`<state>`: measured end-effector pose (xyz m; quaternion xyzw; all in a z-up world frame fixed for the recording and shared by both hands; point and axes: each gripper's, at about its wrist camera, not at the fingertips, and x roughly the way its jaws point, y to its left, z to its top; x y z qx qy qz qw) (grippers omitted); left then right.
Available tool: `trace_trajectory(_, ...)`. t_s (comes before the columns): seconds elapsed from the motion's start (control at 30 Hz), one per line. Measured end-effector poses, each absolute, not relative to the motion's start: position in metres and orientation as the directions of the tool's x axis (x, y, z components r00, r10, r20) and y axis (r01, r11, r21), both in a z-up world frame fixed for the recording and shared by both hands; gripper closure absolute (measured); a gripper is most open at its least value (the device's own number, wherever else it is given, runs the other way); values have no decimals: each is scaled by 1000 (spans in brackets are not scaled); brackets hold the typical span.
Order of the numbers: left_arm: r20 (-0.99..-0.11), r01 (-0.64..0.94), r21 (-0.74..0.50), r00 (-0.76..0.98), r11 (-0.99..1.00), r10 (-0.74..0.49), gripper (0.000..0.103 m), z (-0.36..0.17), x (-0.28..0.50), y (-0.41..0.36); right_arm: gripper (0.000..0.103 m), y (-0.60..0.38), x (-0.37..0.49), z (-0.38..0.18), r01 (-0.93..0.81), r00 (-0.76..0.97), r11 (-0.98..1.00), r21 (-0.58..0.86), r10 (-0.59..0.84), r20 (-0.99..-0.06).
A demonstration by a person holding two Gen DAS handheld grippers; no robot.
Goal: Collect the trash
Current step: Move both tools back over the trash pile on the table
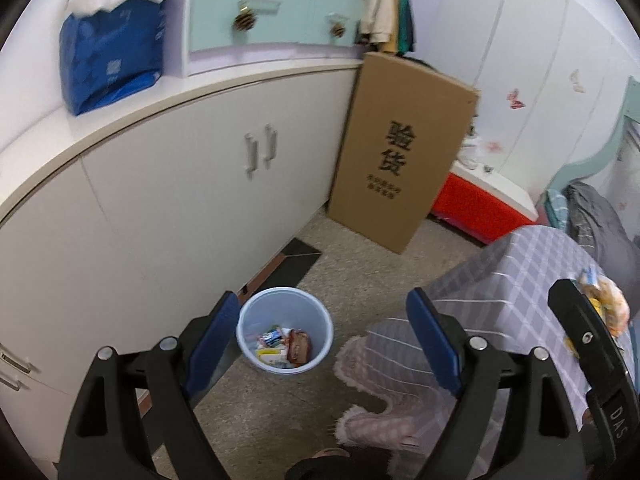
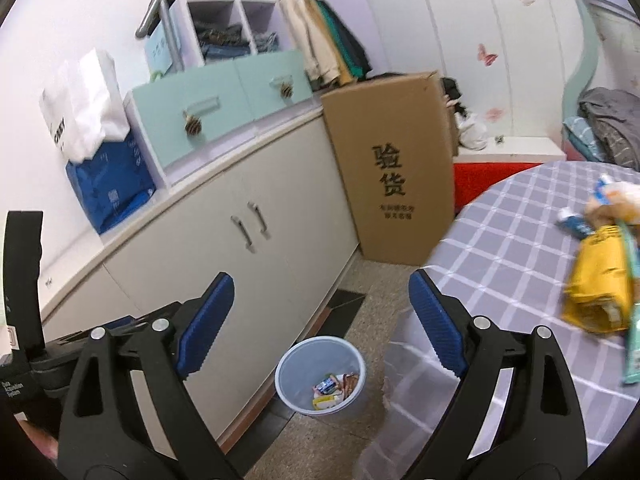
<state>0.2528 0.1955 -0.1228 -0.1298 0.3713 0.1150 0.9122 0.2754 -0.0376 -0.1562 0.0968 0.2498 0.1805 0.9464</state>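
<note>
A pale blue waste bin (image 1: 285,330) stands on the floor by the cabinet and holds several wrappers. It also shows in the right wrist view (image 2: 320,374). My left gripper (image 1: 322,334) is open and empty, high above the bin. My right gripper (image 2: 320,320) is open and empty, also above the bin, at the table's left edge. A yellow packet (image 2: 598,286), a teal wrapper (image 2: 632,344) and other wrappers (image 2: 612,200) lie on the checked tablecloth (image 2: 512,248) to the right. Part of that trash shows in the left wrist view (image 1: 604,304).
A long white cabinet (image 1: 160,200) runs along the left. A tall cardboard box (image 1: 400,152) leans at its end. A red and white chest (image 1: 484,200) stands behind. The tablecloth's fringe (image 1: 368,364) hangs near the bin. A blue bag (image 1: 112,56) sits on the cabinet.
</note>
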Motion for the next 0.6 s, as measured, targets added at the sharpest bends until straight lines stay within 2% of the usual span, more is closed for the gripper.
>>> trace_trajectory(0.27,-703,-139,-148,711,979,-5,19,-113,258,101,16,-134,250,-144,-201,841,942,268,306,-447)
trace_trajectory(0.33,-707,-106,-149,707,983,-31,19,-113,261,81,24,-160,248,-145,-164,845,950,265,274,-460)
trace_trajectory(0.4,-710,-76,-132,703,988,-41,19,-113,263,61,53,-183,245,-148,-116,850,959,259,231,-473)
trace_trajectory(0.47,-713,-48,-121,700,992,-53,19,-113,265,44,56,-207,246,-155,-54,851,969,240,170,-497)
trace_trajectory(0.57,-715,-16,-103,696,995,-63,19,-113,267,26,70,-227,253,-166,-9,827,973,230,136,-545)
trace_trajectory(0.6,-715,-8,-95,696,995,-63,19,-113,267,21,70,-232,256,-170,3,818,974,227,129,-560)
